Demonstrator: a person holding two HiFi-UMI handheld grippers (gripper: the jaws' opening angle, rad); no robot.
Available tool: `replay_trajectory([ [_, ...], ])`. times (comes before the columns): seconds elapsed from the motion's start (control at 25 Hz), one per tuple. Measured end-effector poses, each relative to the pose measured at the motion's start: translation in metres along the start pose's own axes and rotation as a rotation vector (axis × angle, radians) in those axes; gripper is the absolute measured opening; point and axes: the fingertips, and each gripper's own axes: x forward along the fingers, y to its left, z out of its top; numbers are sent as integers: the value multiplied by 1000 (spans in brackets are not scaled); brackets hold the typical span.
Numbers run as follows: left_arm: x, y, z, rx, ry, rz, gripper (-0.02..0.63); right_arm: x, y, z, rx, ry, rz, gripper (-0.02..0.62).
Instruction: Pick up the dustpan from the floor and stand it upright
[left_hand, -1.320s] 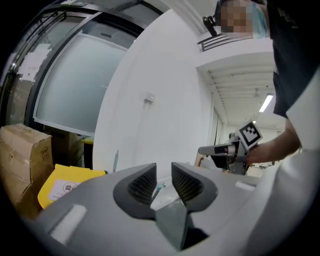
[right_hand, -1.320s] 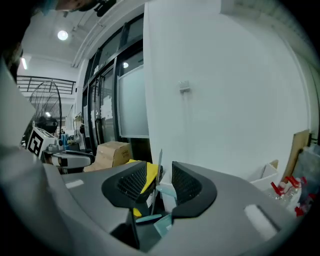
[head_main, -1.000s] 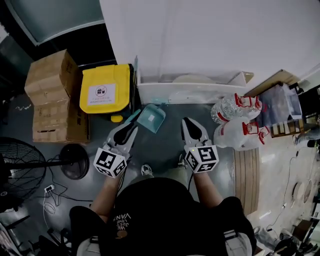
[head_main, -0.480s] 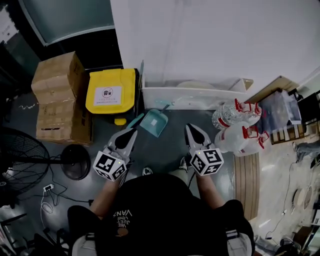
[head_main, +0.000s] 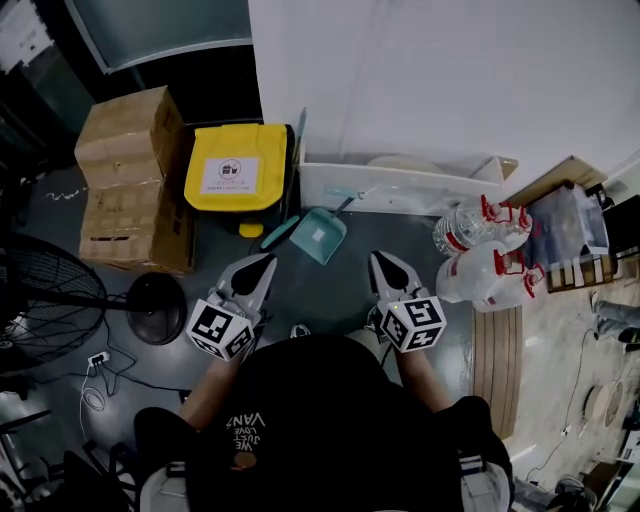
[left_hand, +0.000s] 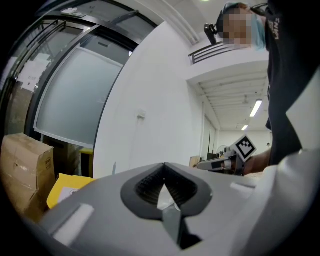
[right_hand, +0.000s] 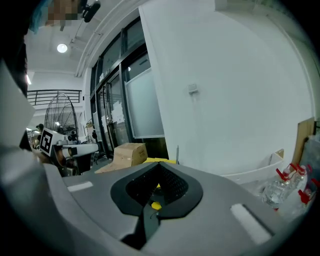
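Note:
The teal dustpan (head_main: 318, 235) rests on the dark floor just in front of the white tray (head_main: 400, 188) by the wall. A teal handle (head_main: 282, 231) lies at its left side. Whether the pan stands upright or lies flat I cannot tell from above. My left gripper (head_main: 266, 259) (left_hand: 164, 164) hangs a little short of it, to the left, jaws shut and empty. My right gripper (head_main: 378, 256) (right_hand: 159, 164) is level with the left one, to the right of the dustpan, also shut on nothing. Neither gripper view shows the dustpan.
A yellow bin (head_main: 238, 180) stands left of the dustpan, with cardboard boxes (head_main: 130, 180) beyond it. A floor fan (head_main: 40, 300) and its round base (head_main: 158, 308) are at far left. Water jugs (head_main: 480, 250) sit at right. The white wall (head_main: 430, 80) is ahead.
The left gripper's jaws, open beside the dustpan's handle a second ago, have closed, and so have the right ones. Both grippers have drawn back from the dustpan.

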Motion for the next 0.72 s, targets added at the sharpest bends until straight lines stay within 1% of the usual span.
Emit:
replay_trajectory([
  [0.32,-17,2,-1,-6,-2,17,52,3,13,-3,-28,14,8,2],
  [0.72,-25,1,0,-11,-11,17,52,0,21,-7,-26,22,0,2],
])
